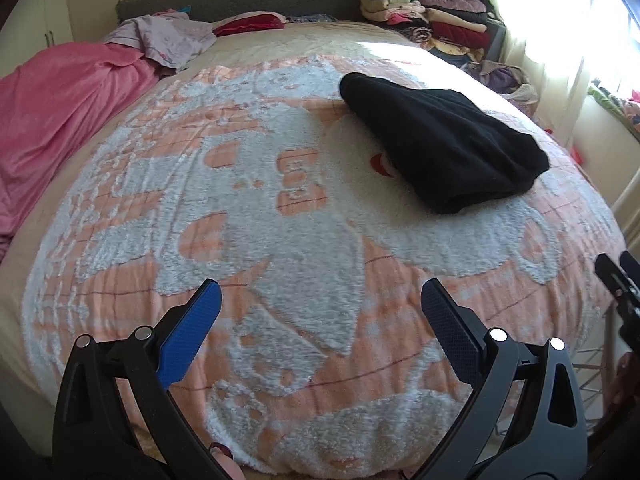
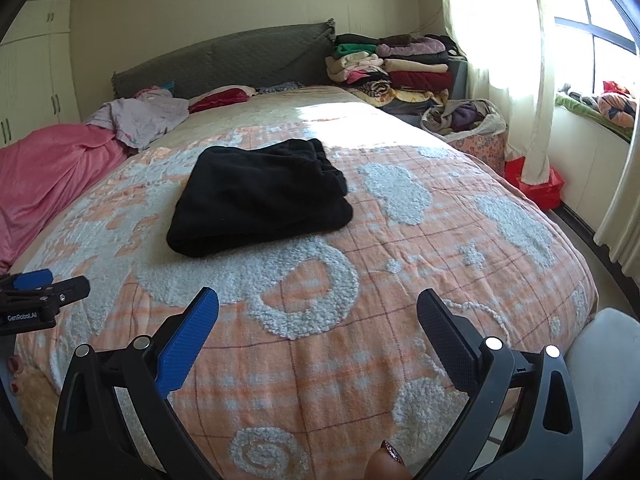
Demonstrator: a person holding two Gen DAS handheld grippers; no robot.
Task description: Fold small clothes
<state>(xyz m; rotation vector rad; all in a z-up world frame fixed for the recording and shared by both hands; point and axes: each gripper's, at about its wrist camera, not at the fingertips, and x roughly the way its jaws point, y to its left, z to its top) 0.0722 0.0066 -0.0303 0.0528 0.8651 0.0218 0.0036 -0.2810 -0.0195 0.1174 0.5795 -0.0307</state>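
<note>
Low in the frame of each wrist view, the left gripper (image 1: pixel 320 308) and right gripper (image 2: pixel 318 316) hover above the blanket (image 1: pixel 280 216), jaws spread wide, gripping nothing. Well apart from both, a folded black garment (image 1: pixel 444 148) lies flat on the blanket, upper right of centre in the left view. Only the gripper's edge shows at each frame's side.

You held both grippers low and level, side by side, pointing forward. Your left gripper (image 1: pixel 320 300) had its jaws spread wide, nothing between the blue pads (image 1: pixel 188 332). Your right gripper (image 2: pixel 318 312) matched it, jaws wide apart and empty. Neither touched anything.
</note>
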